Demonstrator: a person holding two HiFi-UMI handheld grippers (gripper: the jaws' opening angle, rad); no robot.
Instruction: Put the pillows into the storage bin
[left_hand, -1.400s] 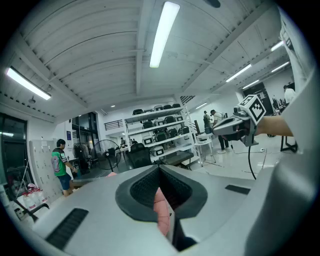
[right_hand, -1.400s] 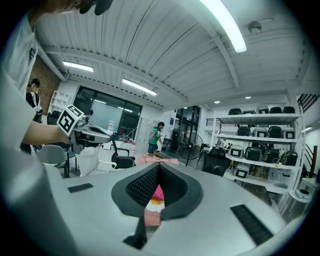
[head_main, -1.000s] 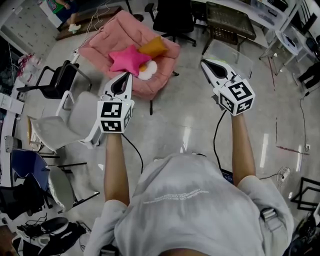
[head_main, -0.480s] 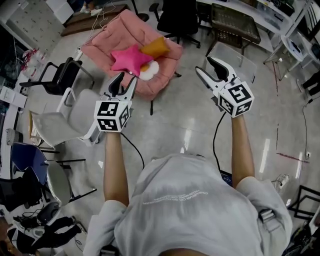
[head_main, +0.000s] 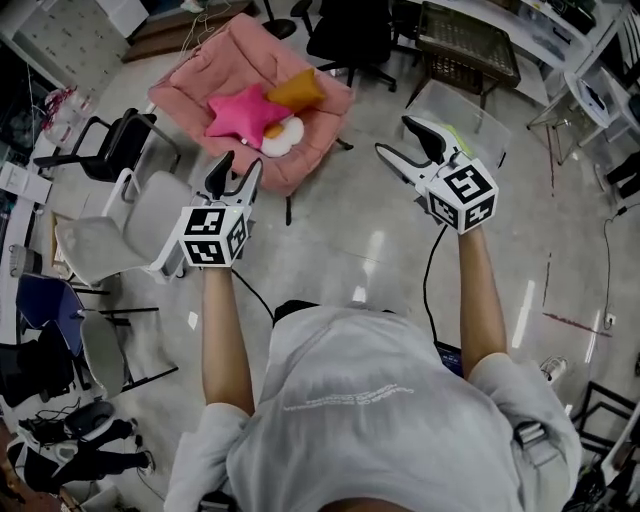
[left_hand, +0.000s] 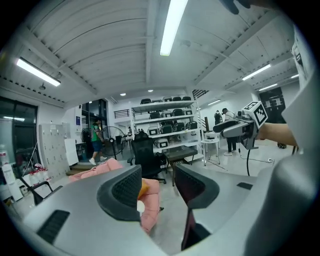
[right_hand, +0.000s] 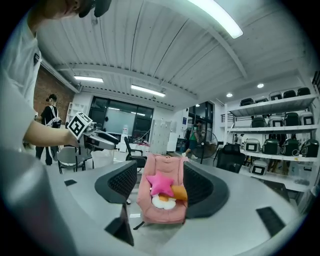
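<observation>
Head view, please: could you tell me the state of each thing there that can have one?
left claw: open, just been opening, empty.
right claw: open, just been opening, empty.
star pillow: lying on the pink chair.
orange pillow: on the pink chair.
white pillow: on the pink chair.
storage bin: on the floor, no pillow inside.

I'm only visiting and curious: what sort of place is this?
Probably a lab or workshop rather than a home: shelves of equipment, rolling office chairs and strip lights on a bare ceiling.
</observation>
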